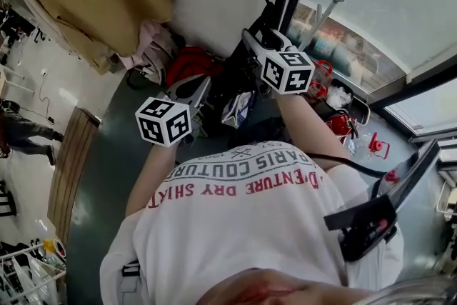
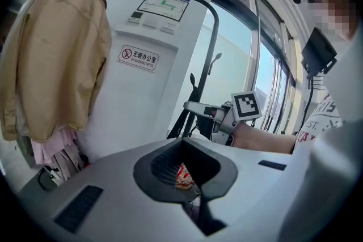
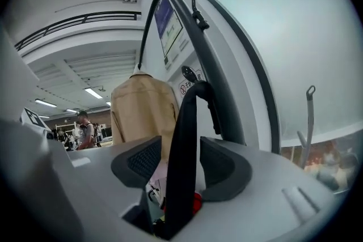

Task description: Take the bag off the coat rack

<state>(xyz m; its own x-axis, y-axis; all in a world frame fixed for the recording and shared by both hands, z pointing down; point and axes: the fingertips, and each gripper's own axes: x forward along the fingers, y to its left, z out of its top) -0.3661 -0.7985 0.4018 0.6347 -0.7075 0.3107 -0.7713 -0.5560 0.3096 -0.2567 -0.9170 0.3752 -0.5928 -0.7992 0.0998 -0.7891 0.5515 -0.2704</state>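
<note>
Black webbing first: the bag strap (image 3: 180, 122) runs straight up through the right gripper (image 3: 180, 144), whose jaws are drawn in narrow on it. The right pad is touching and only a sliver of light shows on the other side, so we read that as a pinch on the strap. It makes sense to hold it there, just under the hook (image 3: 198, 86) where the strap loops over, because the next move calls for a short lift to clear that hook. Over to the left gripper (image 2: 182, 147): its tips meet with nothing between them, and it hangs lower and off to the side. We judge it is waiting to steady or catch the load once it comes free. The bag hangs below both tools. The head view gives us only a dark bulk (image 1: 227, 81) between the two grippers, which we take for it, so its shape stays unclear. Moving outward, the coat rack (image 2: 216, 37) arcs as a black tube in front of a white pillar (image 2: 130, 99) with a no-smoking sign (image 2: 138, 57). A beige coat (image 2: 51, 59) hangs at the rack's far end, well apart from the strap. The risk, as we see it, is the loop snagging on the hook tip if the lift goes sideways rather than up.
</note>
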